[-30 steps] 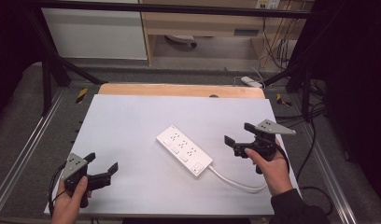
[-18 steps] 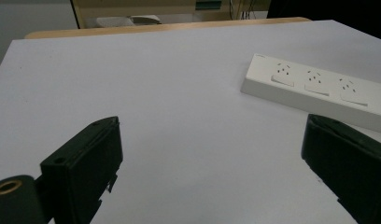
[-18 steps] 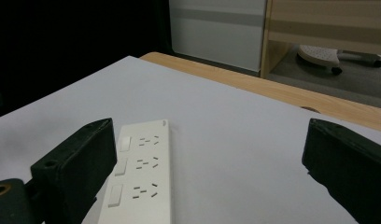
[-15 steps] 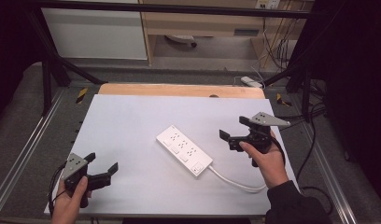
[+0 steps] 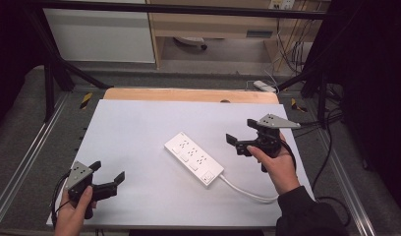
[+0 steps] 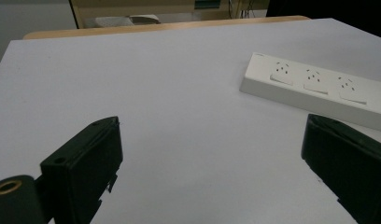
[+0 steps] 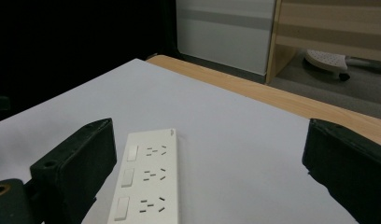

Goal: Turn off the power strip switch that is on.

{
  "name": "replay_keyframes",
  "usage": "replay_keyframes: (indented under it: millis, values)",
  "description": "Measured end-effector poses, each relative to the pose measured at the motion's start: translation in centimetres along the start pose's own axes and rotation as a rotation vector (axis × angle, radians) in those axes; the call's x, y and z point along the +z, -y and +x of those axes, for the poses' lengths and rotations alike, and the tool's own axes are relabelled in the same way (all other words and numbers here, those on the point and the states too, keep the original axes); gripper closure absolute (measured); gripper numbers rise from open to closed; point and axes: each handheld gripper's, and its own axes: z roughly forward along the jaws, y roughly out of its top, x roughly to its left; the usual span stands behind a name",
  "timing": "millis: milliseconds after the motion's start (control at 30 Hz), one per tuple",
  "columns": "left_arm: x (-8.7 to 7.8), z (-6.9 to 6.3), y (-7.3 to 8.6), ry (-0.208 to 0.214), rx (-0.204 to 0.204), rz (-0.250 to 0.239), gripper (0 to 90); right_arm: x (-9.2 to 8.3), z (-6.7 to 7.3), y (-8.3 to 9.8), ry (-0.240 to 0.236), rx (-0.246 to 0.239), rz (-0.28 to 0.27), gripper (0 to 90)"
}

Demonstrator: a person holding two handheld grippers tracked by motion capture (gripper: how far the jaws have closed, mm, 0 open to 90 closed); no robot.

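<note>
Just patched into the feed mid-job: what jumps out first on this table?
A white power strip lies slantwise in the middle of the pale table, its cord trailing toward the near right edge. The right gripper hangs open just right of the strip, aimed at it. The left gripper waits open at the near left corner.

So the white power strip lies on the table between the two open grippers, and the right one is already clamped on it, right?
Not clamped. In the high view the right gripper hovers beside the power strip with its jaws open, touching nothing. The strip does lie on the table, and the left gripper is open.
</note>
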Motion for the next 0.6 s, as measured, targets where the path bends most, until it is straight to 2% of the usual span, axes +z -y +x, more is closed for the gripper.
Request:
replay_keyframes:
  millis: [600]
  values:
    - [0.0, 0.0, 0.0, 0.004, 0.001, 0.001, 5.2, 2.1, 1.1, -1.2, -0.024, -0.018, 0.009, 3.6]
